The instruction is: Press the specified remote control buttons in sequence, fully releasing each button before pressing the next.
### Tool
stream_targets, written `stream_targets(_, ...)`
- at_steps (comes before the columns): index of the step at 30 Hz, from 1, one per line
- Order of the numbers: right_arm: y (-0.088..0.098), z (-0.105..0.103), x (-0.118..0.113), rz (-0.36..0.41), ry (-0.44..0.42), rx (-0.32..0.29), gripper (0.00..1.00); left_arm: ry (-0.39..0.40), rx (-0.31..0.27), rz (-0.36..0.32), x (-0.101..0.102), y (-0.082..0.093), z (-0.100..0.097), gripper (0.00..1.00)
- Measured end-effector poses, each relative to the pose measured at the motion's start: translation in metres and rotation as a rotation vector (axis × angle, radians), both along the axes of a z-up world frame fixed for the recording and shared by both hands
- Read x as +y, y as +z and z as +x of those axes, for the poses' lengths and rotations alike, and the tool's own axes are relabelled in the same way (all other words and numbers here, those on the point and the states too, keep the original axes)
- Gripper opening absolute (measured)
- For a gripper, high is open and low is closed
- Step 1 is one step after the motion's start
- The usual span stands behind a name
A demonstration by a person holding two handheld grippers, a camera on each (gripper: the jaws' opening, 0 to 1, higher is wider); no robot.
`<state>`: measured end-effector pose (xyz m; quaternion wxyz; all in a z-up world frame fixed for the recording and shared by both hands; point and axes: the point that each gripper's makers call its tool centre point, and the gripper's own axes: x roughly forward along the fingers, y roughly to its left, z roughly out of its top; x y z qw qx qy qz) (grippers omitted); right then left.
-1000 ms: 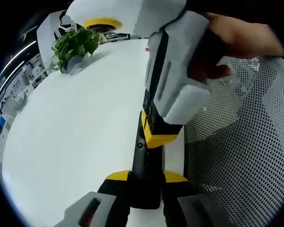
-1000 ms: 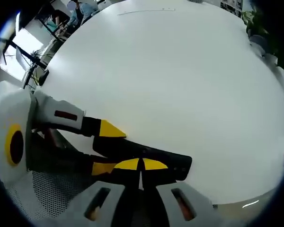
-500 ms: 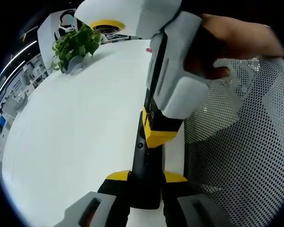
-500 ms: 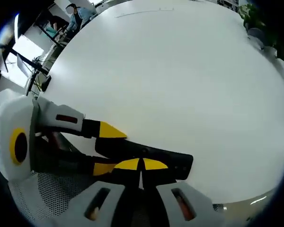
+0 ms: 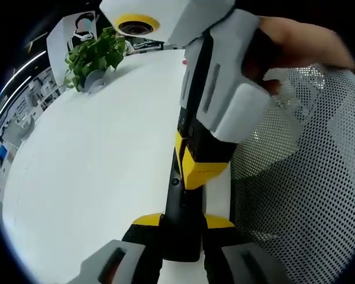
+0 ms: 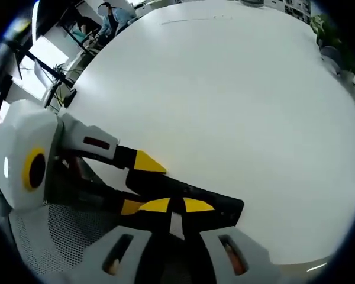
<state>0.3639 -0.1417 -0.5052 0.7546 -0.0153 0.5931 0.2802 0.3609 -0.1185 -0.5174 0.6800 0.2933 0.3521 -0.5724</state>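
Black remote control (image 5: 178, 207) is clamped between the left gripper (image 5: 182, 228) jaws to steady it, while the right gripper (image 6: 170, 206), jaws nearly together, bears down on its buttons ahead of them.

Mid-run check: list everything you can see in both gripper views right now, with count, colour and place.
remote control: one, black, slim, lying on the table, clamped at its near end
table: one, white, wide bare top
potted plant: one, green leaves, far edge of the table
mesh surface: one, white and perforated, beside the table edge
left gripper: grey body, yellow-tipped jaws closed on the remote's sides
right gripper: grey body, yellow-tipped jaws together, over the remote's top face
hand: one, holding the right gripper's body
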Motion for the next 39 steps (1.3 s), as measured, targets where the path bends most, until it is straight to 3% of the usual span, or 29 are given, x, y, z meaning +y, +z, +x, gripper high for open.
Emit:
stream_targets(2, -0.0014, -0.0002, -0.0041, -0.033, 0.012, -0.001, 0.0, 0.0, 0.0, 0.0, -0.0001, 0.0002, -0.0001, 0.25)
stream_targets(23, -0.0046, 0.0026, -0.0016, -0.069, 0.067, 0.004, 0.0, 0.0, 0.002, 0.003, 0.0004, -0.0002, 0.0005, 0.25)
stream_targets(28, -0.0058, 0.0024, -0.0014, -0.155, 0.155, 0.019, 0.0, 0.0, 0.002, 0.003, 0.0005, -0.0002, 0.0002, 0.25)
stream_targets(31, -0.007, 0.0027, 0.0002, -0.186, 0.166, 0.035, 0.0, 0.0, 0.002, 0.003, 0.0006, -0.0008, 0.0003, 0.25)
stream_targets(39, -0.0066, 0.0014, -0.003, -0.153, 0.132, 0.046, 0.0, -0.001, 0.003, 0.005, 0.001, 0.0, -0.0001, 0.25)
